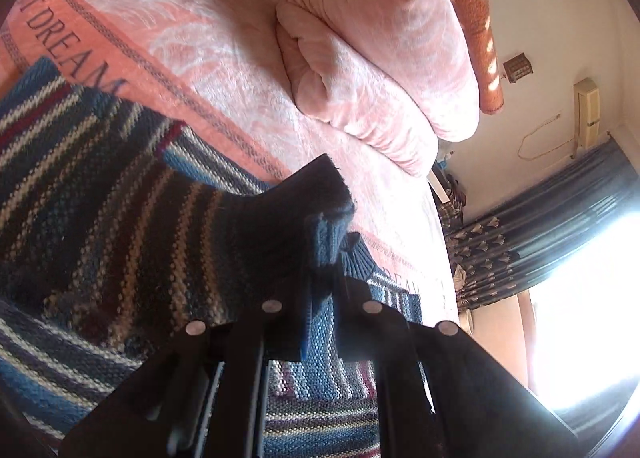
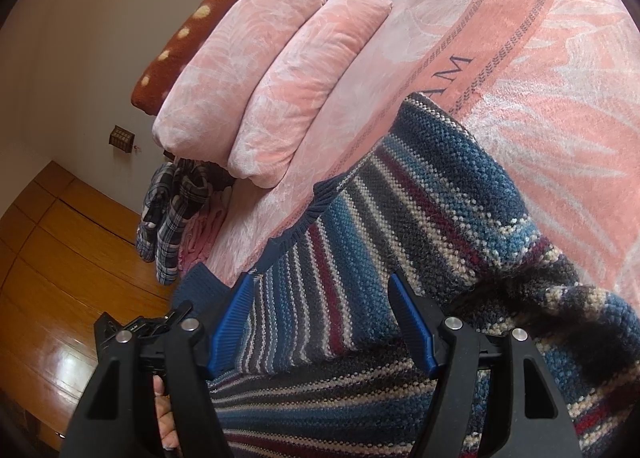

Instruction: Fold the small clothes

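The striped sweater (image 1: 100, 194) lies on the bed, on top of the pink blanket (image 1: 168, 26) with big letters on it. In the left wrist view the sweater fills the space to the left of the left tool (image 1: 322, 258) and runs under it too. The left tool is pressed together on a dark blue edge of the sweater, and that edge sticks up between its two black arms (the tips are hidden in the knit). Past the tool and a bit to the right sits a folded pink quilt (image 1: 372, 58). A brown blanket with pale dots (image 1: 476, 18) lies against its far side. Far to the right of the tool hang dark blue curtains (image 1: 540, 226) next to a very bright window.

In the right wrist view, a wooden floor (image 2: 60, 258) shows far to the left of the right tool (image 2: 322, 286). A checked cloth (image 2: 172, 210) hangs off the bed edge, left of the tool and beyond it. The right tool is spread wide, and its blue pads (image 2: 236, 322) have the sweater lying between them. The pads do not squeeze it. A bare hand (image 2: 166, 418) shows low down behind the tool's left arm. The pink blanket stretches out beyond the tool and to its right.
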The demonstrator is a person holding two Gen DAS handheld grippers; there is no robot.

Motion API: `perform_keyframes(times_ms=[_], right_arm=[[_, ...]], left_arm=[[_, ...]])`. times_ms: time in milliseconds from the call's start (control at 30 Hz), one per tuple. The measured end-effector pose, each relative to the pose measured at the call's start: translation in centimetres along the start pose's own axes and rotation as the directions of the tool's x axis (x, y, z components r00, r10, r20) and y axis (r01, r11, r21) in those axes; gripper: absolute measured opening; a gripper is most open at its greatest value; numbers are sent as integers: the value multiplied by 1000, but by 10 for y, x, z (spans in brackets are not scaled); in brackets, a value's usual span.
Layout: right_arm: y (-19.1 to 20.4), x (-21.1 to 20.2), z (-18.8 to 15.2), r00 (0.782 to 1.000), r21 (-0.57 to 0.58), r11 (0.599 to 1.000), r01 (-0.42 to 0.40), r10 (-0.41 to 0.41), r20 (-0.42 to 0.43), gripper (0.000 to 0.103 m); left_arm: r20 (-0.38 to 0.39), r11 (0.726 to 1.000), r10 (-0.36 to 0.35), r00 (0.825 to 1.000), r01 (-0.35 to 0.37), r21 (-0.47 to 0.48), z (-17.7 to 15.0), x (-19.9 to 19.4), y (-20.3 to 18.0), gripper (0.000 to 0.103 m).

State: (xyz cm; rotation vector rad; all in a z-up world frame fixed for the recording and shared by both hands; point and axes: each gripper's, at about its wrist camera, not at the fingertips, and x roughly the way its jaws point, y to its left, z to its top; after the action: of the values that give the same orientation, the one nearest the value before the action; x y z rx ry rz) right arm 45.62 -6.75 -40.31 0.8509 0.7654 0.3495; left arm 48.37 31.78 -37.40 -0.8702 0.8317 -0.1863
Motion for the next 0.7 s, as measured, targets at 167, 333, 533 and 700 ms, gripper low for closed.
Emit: perform_keyframes(times_ms=[167,333,533,700], right_arm=[[3,6,-3,1000,-16,1000,7,-7,-19,70],[10,18,-11,997,-54,999,-1,-4,-74,70],[13,40,-27,970,7,995,-98,97,-222,74],[23,66,-28,919,144,975,-172,211,-333,74]], left_arm=[[-82,1000,12,997,-11,14,-23,37,4,9],[-125,999,-34,992,32,-13,-38,33,13,61],[54,994,-16,998,10,106,-63,-41,24,85],[171,994,33,985,-50,95,-78,-77,55,89]])
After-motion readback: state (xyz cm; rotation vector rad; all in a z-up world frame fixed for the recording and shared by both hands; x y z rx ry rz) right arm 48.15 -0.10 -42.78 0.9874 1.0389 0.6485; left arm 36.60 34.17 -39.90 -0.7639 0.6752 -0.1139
